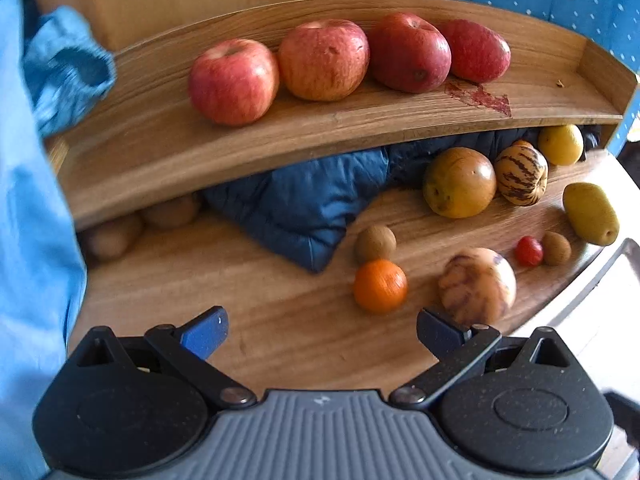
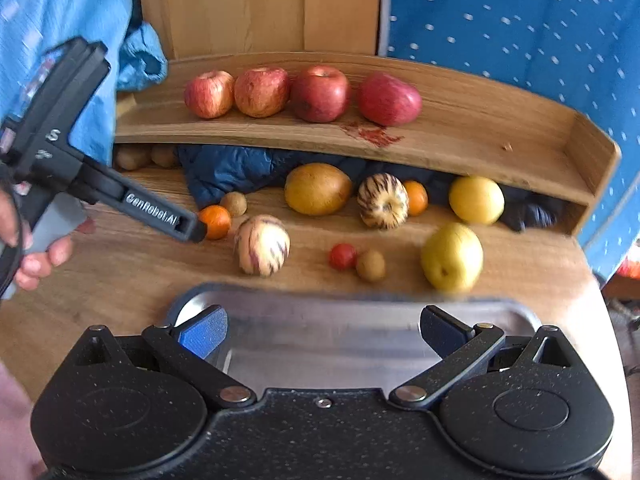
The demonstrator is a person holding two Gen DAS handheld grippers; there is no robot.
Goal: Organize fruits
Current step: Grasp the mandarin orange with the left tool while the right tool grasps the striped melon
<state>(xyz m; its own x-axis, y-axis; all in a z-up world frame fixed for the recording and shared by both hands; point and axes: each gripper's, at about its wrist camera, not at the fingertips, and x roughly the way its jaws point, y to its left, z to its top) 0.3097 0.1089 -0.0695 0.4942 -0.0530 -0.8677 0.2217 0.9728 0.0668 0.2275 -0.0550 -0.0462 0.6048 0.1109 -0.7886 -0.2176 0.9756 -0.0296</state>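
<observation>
Both my left hand-held gripper [image 1: 322,330] and right hand-held gripper [image 2: 323,330] hang with jaws apart and empty, the right above a steel tray [image 2: 352,334], probably the sorting bin. Loose fruit litters the worktop [image 1: 280,344]: tangerine [image 1: 380,286] at 1 o'clock, striped pepino melon [image 1: 476,286] beside it. Farthest, at 12, four apples [image 1: 324,60] line the shelf [image 1: 160,148], seemingly sorted.

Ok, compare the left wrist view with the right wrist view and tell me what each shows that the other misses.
Only the left wrist view shows the left gripper head-on, jaws open and empty above the table.

Only the right wrist view shows the second orange behind the striped fruit, the steel tray's full width under the open right gripper, and the person's hand holding the left gripper.

Both show four apples on the shelf, the blue jacket, and the red tomato.
</observation>
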